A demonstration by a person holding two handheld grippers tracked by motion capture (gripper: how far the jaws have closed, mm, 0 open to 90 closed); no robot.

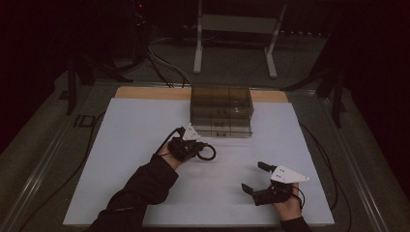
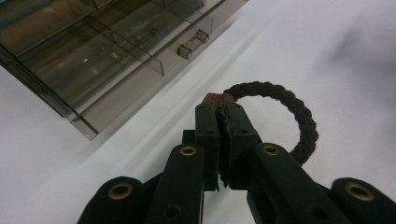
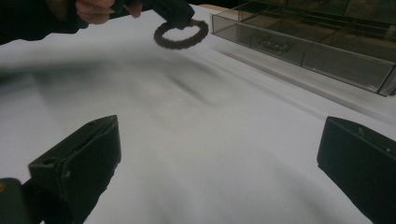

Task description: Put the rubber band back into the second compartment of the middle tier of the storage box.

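Right gripper (image 1: 255,177): jaws spread wide, empty, above white tabletop (image 1: 145,145). Left gripper (image 2: 219,108): jaws pinching dark braided fabric ring (image 2: 299,116); ring hangs beyond jaw tips, near smoky clear plastic compartment drawer box (image 2: 93,51). Likely stowing ring: maintain pinch, approach level, release over one compartment.

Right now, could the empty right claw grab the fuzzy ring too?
Probably yes. The right claw is open and holds nothing, and bare white table lies between it and the fuzzy ring. The left claw pinches just one spot, so most of the loop hangs free.
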